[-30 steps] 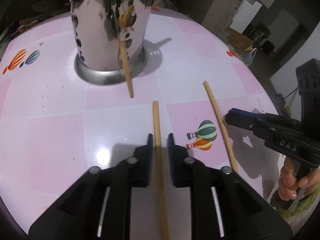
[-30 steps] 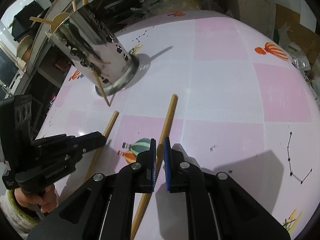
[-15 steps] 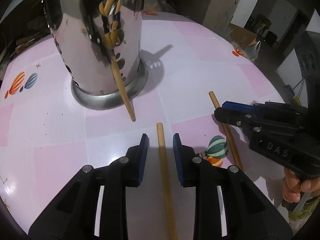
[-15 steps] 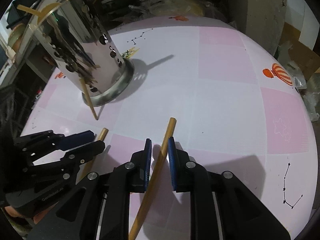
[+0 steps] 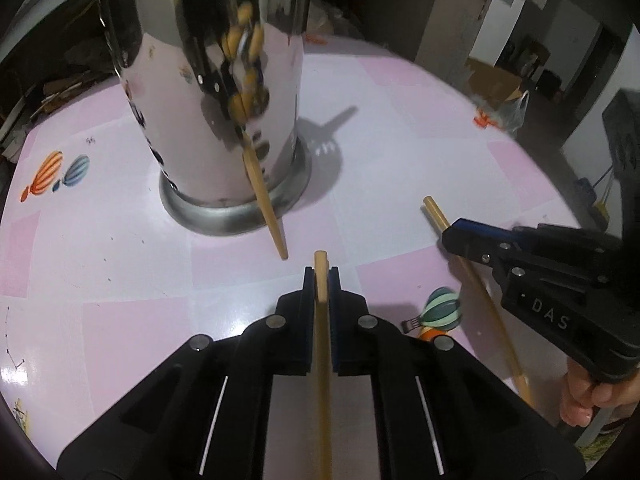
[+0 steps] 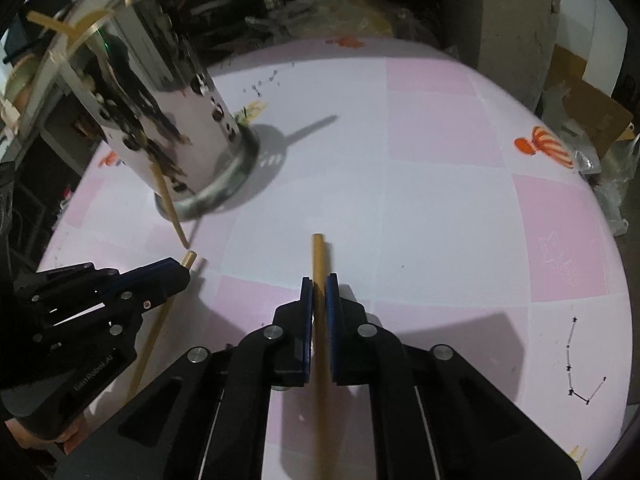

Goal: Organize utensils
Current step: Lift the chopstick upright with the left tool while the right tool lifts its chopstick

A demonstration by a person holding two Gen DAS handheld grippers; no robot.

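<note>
Two hand-held grippers, the left hand-held gripper [image 5: 321, 276] and the right hand-held gripper [image 6: 319, 286], have just closed, each pinching its own wooden chopstick [image 5: 322, 320] [image 6: 319, 256] on the desk [image 6: 440, 184], near the steel utensil holder [image 5: 216, 92] toward its far edge.

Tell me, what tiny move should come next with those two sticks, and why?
Probably lift both straight up off the tablecloth. The left gripper and the right gripper have just been closing, each now on a wooden chopstick near its end. The metal holder stands upright and is tall, so the sticks must rise before going in.
</note>
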